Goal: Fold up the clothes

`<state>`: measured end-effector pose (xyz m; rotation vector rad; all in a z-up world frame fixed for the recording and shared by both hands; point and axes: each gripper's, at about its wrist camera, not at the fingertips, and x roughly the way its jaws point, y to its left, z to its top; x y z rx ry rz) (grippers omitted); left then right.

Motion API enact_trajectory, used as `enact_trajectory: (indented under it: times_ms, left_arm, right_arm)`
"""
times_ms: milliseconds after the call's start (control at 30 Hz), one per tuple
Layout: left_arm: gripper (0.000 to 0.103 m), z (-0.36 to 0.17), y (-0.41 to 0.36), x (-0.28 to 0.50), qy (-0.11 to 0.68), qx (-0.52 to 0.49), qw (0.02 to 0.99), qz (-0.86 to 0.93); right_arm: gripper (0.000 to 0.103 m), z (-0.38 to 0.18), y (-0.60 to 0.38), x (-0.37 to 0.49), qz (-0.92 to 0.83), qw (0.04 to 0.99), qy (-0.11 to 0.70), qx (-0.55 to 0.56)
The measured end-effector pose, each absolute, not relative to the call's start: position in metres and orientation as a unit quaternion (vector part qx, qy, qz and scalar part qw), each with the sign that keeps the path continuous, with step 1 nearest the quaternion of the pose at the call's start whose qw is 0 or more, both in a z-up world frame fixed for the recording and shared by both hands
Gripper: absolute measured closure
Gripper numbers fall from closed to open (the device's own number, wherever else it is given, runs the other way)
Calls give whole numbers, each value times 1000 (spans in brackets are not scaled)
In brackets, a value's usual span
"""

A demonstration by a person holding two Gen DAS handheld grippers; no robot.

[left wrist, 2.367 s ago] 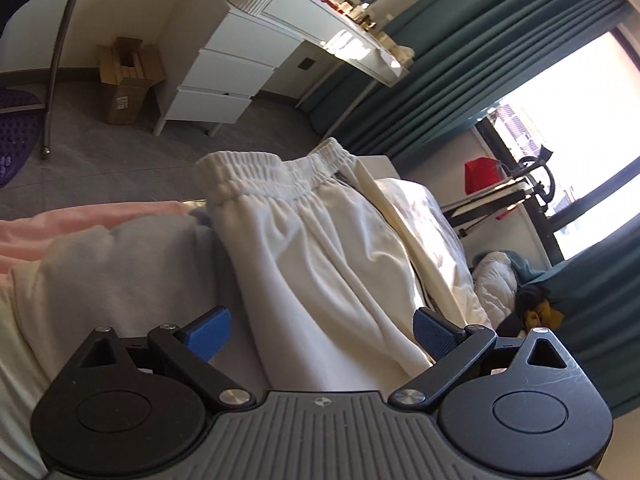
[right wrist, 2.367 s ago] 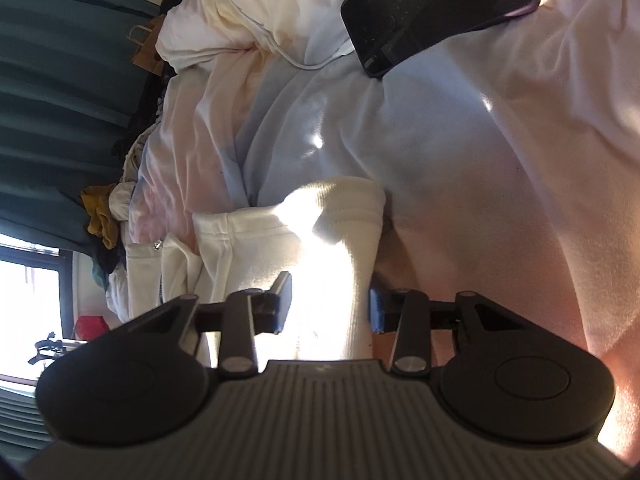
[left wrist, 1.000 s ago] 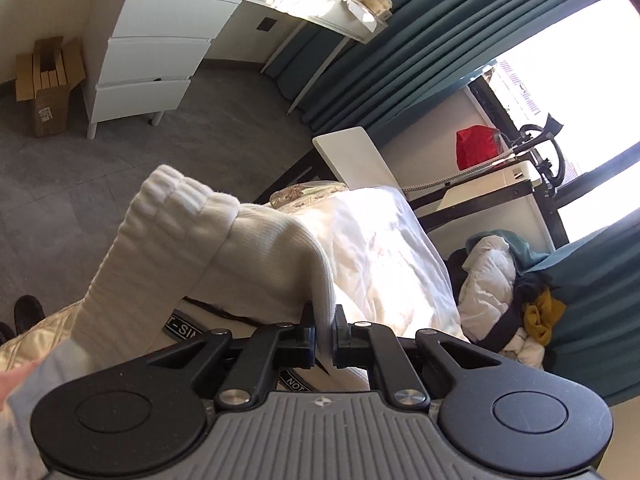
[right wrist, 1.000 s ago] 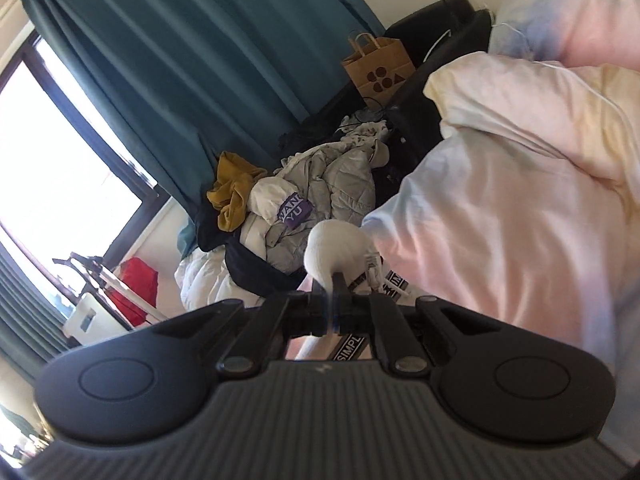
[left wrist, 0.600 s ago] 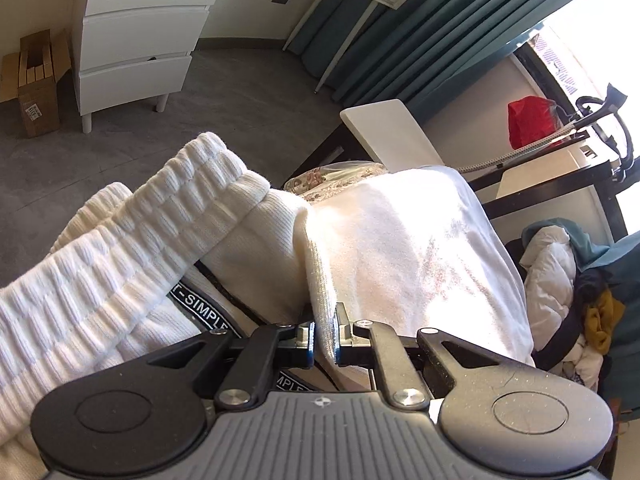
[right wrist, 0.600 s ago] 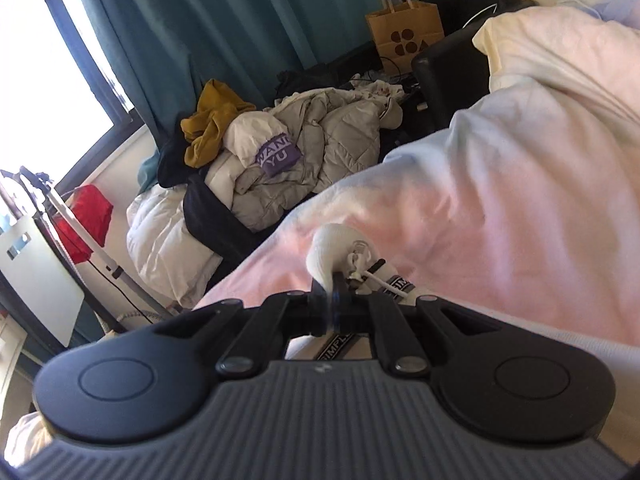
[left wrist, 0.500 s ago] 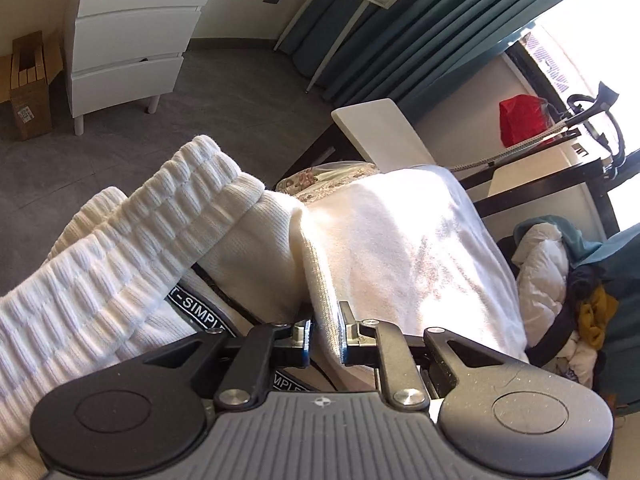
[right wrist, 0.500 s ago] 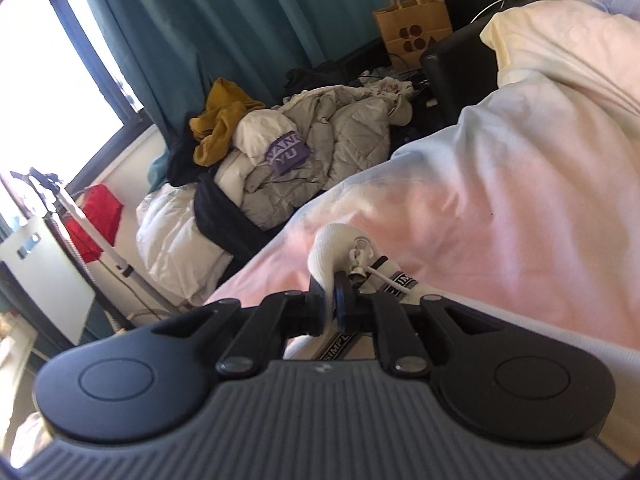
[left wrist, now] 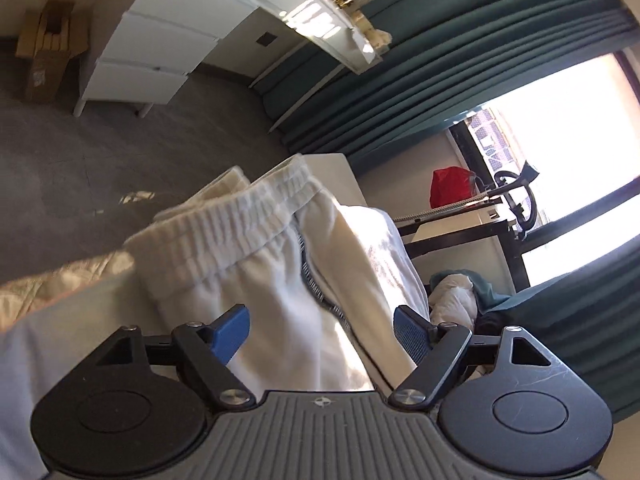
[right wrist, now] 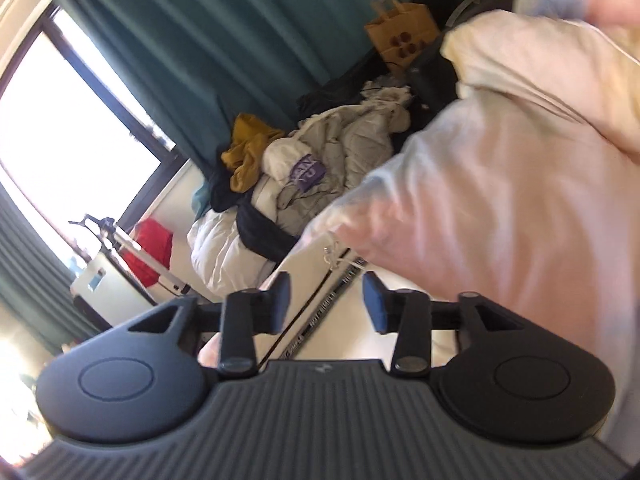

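Gaping wide, the left gripper held nothing; the white sweatpants lay folded on the bed just ahead, waistband far. The right gripper also stood wide, empty, over the pants' drawstring. Beyond: clothes pile, then a brown paper bag, contents unseen.

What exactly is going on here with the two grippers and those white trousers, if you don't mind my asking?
A person is folding clothes on a bed with a handheld gripper in each hand. At this moment both the left gripper and the right gripper are open and hold nothing. The cream sweatpants lie doubled over on the bed, elastic waistband farthest from the left gripper. Their drawstring lies just ahead of the right gripper, beside the pink duvet.
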<state>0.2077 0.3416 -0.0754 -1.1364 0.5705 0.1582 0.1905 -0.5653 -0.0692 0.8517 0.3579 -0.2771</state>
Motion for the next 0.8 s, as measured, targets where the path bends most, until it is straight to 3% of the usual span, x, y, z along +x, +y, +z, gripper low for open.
enact_trajectory:
  times_ms: [100,167,433,533,633,700,800]
  left_arm:
    - [23,-106,344,187,270,-593,755,78]
    - [23,-122,339,190,286,-612,733,76]
    - [25,-136,320,243,298,-565,765,86]
    - [36,-139,315,266,292,-553,775,92]
    - [57,-143,313,281,292,-552,774,106]
    - [80,-144,315,283,286,-566,766,109]
    - [89,-137,318,277,273,-583,758,103]
  right_arm:
    - [28,-81,-566,163,-149,870,174,437]
    - [23,-94,-565,148,-156,860,181,450]
    - [24,-154,-549,162,-101,836,211,497]
    - [24,-163,-542,179,-96,844,205,486]
    - [40,-171,-536,196,-91,852,199,475]
    - [72,-174,-534,201,-105,855,200,466]
    - [80,-168,-531,196,-113,861,180,463]
